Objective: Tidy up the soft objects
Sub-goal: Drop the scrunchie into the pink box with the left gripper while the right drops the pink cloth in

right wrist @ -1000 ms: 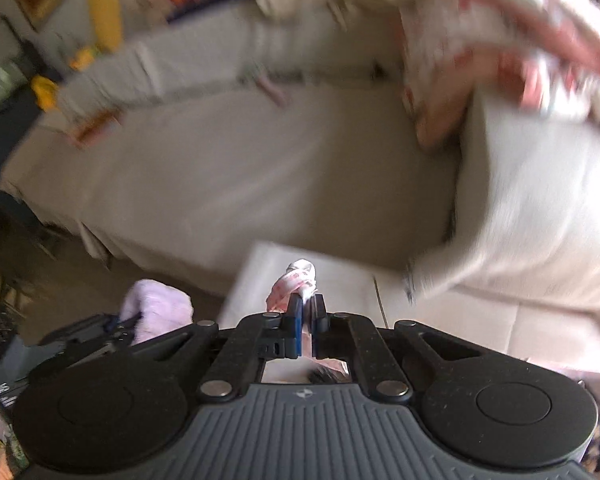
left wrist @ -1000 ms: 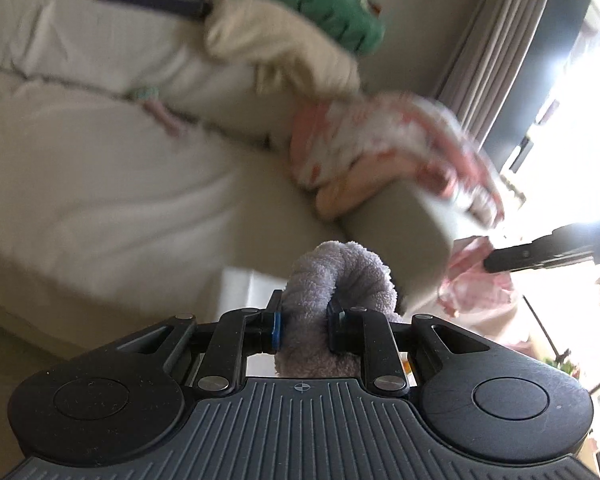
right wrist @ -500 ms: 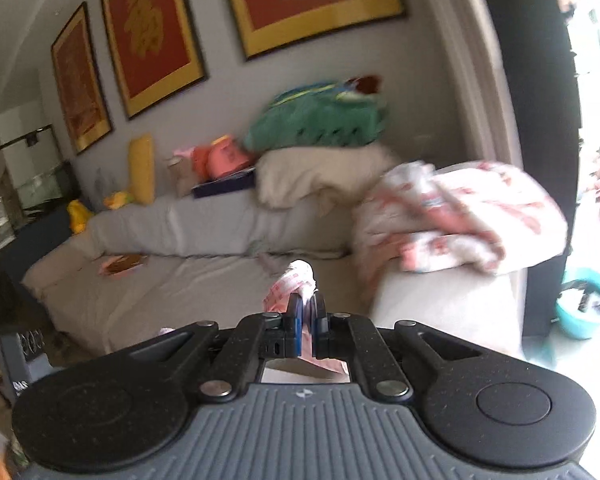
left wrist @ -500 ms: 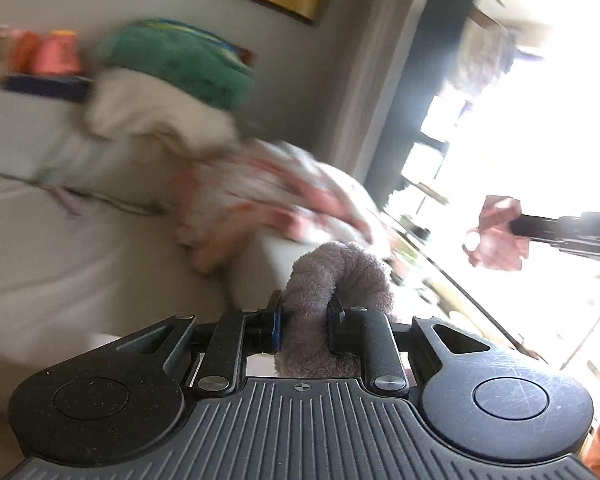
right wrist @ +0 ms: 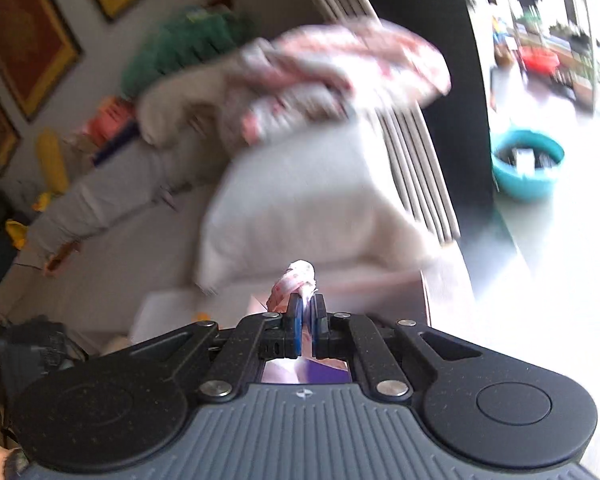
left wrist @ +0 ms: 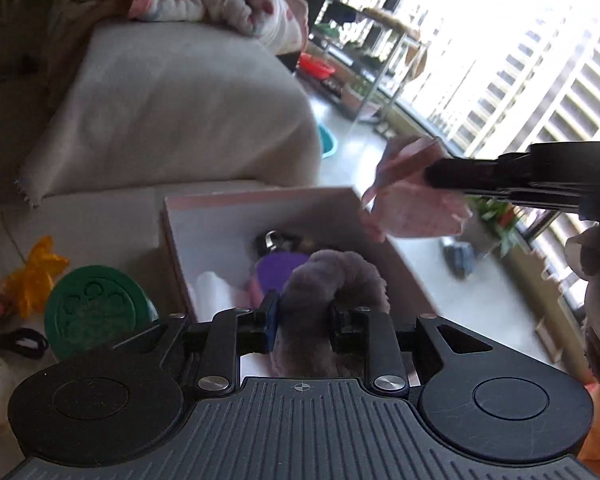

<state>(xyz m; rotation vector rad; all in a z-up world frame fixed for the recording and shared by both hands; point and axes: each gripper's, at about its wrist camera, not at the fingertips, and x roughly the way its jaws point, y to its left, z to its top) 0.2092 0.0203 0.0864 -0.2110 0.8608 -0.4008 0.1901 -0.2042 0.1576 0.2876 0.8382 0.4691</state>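
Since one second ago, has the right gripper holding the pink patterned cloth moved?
Yes. The right gripper with the pink patterned cloth now hangs over the white box; before it was beyond the sofa arm.

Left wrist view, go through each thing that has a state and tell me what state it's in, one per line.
left gripper: shut on the fuzzy purple cloth.
right gripper: shut on the pink cloth, held above the box's far corner.
white box: open, items already inside.
green tub: lid on.

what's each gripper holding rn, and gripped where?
Left gripper: fuzzy grey-purple cloth, pinched at its bunched fold. Right gripper: pink patterned cloth, pinched by one edge.
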